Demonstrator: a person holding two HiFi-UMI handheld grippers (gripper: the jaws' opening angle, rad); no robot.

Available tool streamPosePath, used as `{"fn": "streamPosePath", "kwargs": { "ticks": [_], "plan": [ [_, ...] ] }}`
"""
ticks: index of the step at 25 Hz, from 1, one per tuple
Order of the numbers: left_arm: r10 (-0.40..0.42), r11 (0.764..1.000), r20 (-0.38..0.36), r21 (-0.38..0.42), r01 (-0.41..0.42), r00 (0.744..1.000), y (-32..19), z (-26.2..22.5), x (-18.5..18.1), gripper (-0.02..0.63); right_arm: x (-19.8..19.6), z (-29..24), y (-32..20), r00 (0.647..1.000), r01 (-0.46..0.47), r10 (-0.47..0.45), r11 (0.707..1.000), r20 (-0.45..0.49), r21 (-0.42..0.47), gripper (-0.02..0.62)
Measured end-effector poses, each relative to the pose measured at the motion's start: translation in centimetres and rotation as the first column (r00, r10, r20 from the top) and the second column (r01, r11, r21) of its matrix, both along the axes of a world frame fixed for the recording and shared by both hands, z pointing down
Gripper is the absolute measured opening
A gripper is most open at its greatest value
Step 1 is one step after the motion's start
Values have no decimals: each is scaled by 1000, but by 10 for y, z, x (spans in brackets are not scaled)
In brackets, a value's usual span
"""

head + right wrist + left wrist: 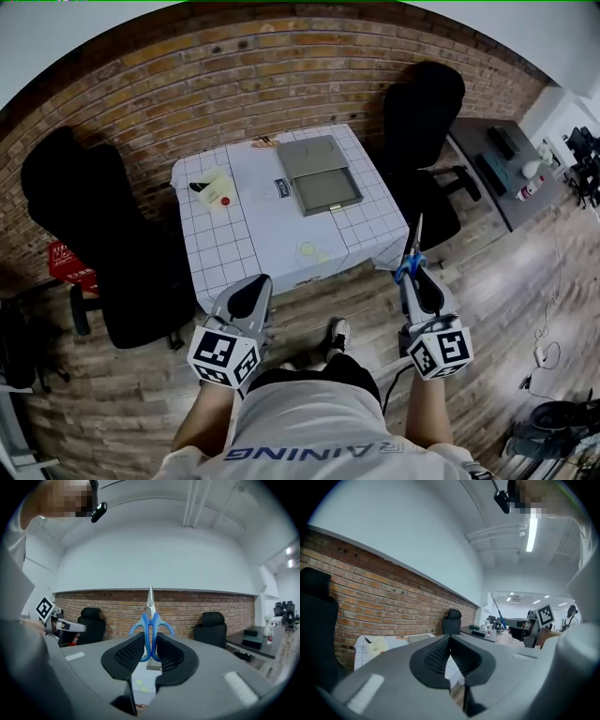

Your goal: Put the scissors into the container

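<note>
Blue-handled scissors (pixel 412 251) stand upright in my right gripper (pixel 413 274), blades pointing away from me, off the table's near right corner. In the right gripper view the scissors (pixel 151 619) have their handle loops pinched between the pads of the right gripper (pixel 150 645). The grey container (pixel 327 191) lies open on the white gridded table (pixel 253 244), right of centre, with its lid (pixel 309 155) behind it. My left gripper (pixel 251 296) hangs in front of the table's near edge, shut and empty. In its own view, the pads of the left gripper (pixel 450 648) meet.
Black office chairs stand at the table's left (pixel 84 225) and right (pixel 422 122). On the cloth lie a pale yellow item with a red dot (pixel 216 190), a small card (pixel 282 187) and yellow-green spots (pixel 307 249). A grey desk (pixel 502 164) is at far right, a brick wall behind.
</note>
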State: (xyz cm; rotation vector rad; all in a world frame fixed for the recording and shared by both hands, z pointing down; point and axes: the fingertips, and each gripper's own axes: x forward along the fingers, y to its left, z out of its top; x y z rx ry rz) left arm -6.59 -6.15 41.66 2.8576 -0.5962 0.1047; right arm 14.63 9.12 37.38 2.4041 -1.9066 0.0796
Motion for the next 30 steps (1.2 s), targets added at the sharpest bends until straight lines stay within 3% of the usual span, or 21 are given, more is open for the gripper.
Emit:
{"fn": "streamPosePath", "kwargs": {
  "ticks": [10,23,30],
  "plan": [
    [-177,984,26,23,176,984,-77,-2,34,-2,66,17,-111,987,153,-153,988,46,19,100],
    [-347,938,90,26,346,934,-168,-10,159,-2,215,31,-243,949,302,-299,953,98,-19,100],
    [-403,914,136,16,405,905,-203,0,198,-2,261,61,-296,923,366,-354,928,148,-65,100]
  ]
}}
